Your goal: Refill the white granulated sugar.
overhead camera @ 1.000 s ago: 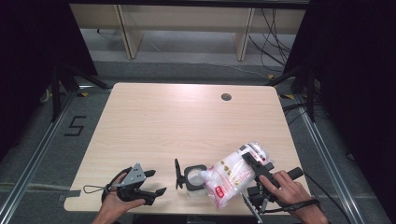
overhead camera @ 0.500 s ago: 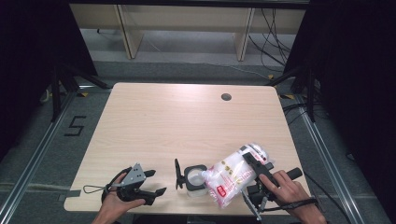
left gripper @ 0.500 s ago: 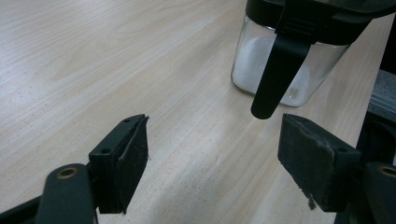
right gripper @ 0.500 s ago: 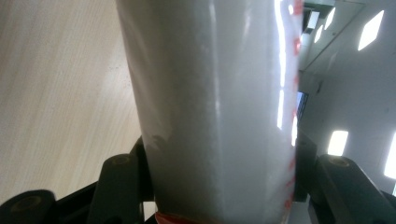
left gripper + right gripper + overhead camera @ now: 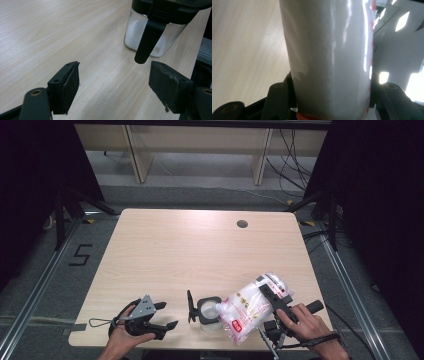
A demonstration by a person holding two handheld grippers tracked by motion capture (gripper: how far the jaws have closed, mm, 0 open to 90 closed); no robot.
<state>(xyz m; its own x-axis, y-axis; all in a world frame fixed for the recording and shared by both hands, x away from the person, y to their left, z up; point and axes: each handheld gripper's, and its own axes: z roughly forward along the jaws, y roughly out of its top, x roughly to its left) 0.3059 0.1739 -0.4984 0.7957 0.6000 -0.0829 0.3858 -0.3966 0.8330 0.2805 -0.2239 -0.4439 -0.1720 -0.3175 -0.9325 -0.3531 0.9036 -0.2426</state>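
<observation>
Your right gripper [image 5: 270, 296] has just tightened slightly on the bag [image 5: 250, 310] (tilted over the jar [image 5: 209, 312]); your left gripper [image 5: 162, 316] stands open. Pouring appears underway.

A pale wooden worktop [image 5: 165, 255] stands on grey carpet [image 5: 60, 270]; black curtains [image 5: 30, 180] flank it, beige shelving [image 5: 200, 145] and cables [image 5: 285, 165] lie beyond its far edge.

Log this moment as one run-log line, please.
left gripper: open, idle beside jar | right gripper: shut on bag, jaws just closing | bag: tilted, mouth at jar | jar lid: flipped open | table
</observation>
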